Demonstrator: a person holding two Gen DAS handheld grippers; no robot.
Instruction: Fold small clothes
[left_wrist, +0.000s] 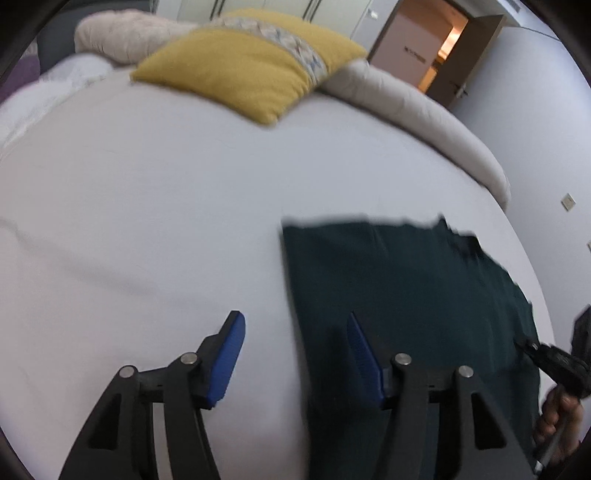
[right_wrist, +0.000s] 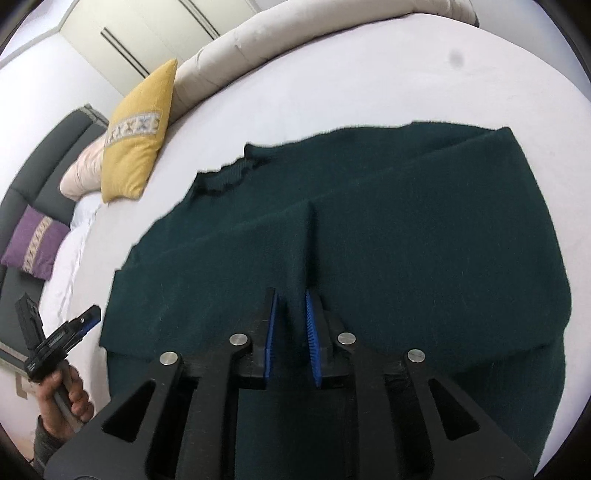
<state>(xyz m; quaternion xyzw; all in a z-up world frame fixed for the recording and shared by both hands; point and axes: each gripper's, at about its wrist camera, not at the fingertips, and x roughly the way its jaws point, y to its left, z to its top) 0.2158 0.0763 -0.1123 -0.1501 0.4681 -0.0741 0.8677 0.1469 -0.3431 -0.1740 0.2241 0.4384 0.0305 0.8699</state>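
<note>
A dark green knitted garment (right_wrist: 369, 240) lies spread on the white bed sheet (right_wrist: 369, 74), its ribbed collar (right_wrist: 229, 175) toward the pillows. My right gripper (right_wrist: 291, 293) has its jaws narrow, with a raised ridge of the green cloth pinched between the blue pads (right_wrist: 312, 332). In the left wrist view the garment (left_wrist: 406, 295) fills the lower right. My left gripper (left_wrist: 294, 315) stands open above its left edge, one finger over the sheet (left_wrist: 147, 221), the other over the cloth, gripping nothing. Each gripper shows in the other's view: the right gripper (left_wrist: 546, 358), the left gripper (right_wrist: 88, 315).
A yellow pillow (left_wrist: 243, 66) and a rolled beige duvet (left_wrist: 424, 122) lie at the far side of the bed. A purple pillow (right_wrist: 33, 243) rests on a dark sofa (right_wrist: 55, 155). A doorway (left_wrist: 436, 48) opens beyond. A person's hand (right_wrist: 62, 391) holds the left gripper.
</note>
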